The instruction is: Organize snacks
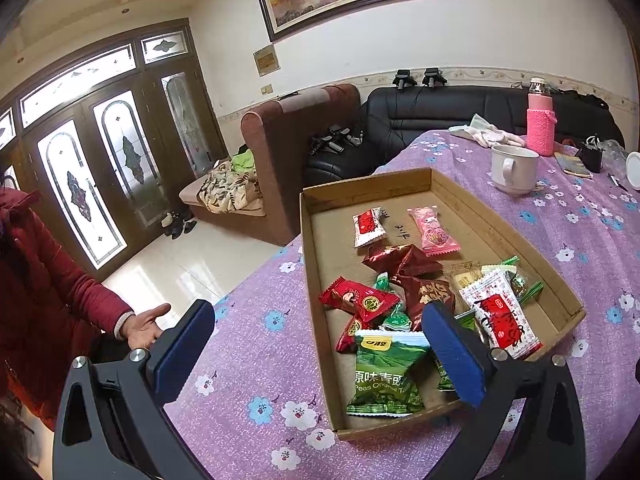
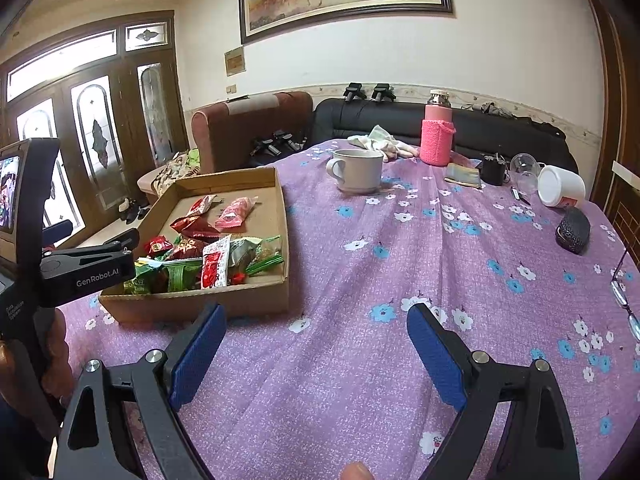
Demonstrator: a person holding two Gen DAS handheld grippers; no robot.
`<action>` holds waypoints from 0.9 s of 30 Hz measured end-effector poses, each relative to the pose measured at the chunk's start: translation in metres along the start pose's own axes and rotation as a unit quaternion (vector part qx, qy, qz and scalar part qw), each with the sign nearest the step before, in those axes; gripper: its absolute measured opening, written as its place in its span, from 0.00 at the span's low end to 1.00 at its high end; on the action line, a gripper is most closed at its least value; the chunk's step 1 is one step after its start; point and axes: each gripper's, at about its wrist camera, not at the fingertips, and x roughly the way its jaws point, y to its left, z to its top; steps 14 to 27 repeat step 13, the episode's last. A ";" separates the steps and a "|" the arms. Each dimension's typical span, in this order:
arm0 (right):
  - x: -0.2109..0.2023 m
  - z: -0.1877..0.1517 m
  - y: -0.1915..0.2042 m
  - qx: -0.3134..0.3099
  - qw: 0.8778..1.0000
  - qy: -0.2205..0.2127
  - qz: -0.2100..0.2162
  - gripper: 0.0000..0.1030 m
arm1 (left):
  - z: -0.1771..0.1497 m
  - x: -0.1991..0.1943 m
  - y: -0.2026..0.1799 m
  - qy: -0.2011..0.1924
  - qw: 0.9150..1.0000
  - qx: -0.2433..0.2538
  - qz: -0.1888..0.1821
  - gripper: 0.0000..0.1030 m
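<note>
Left gripper (image 1: 320, 354) hangs with jaws wide and nothing in them, above the near end of the cardboard tray (image 1: 308, 256).

The green pea packet (image 1: 386, 376) lies just ahead of it, between the blue pads and nearer the right one, flat on the tray floor; the red and white packets (image 1: 500, 312) lie beyond that pad, apparently overlapping. Judgement: lower straight over the green packet, close across its short width at mid-body, and avoid pinching its neighbours. Right gripper (image 2: 316, 354) is also wide and empty, over bare purple tablecloth (image 2: 400, 264), with the tray ahead and to its left, well apart.
</note>
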 end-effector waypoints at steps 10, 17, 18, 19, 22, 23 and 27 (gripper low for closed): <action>0.000 -0.001 -0.002 0.004 1.000 0.001 -0.004 0.92 | 0.000 -0.003 0.002 0.009 1.000 0.004 0.010 1.00; 0.000 0.000 -0.003 0.007 1.000 0.002 -0.005 0.92 | 0.001 -0.001 0.002 0.018 1.000 0.003 0.001 1.00; 0.000 0.000 -0.003 0.007 1.000 0.002 -0.005 0.92 | 0.001 -0.001 0.002 0.018 1.000 0.003 0.001 1.00; 0.000 0.000 -0.003 0.007 1.000 0.002 -0.005 0.92 | 0.001 -0.001 0.002 0.018 1.000 0.003 0.001 1.00; 0.000 0.000 -0.003 0.007 1.000 0.002 -0.005 0.92 | 0.001 -0.001 0.002 0.018 1.000 0.003 0.001 1.00; 0.000 0.000 -0.003 0.007 1.000 0.002 -0.005 0.92 | 0.001 -0.001 0.002 0.018 1.000 0.003 0.001 1.00; 0.000 0.000 -0.003 0.007 1.000 0.002 -0.005 0.92 | 0.001 -0.001 0.002 0.018 1.000 0.003 0.001 1.00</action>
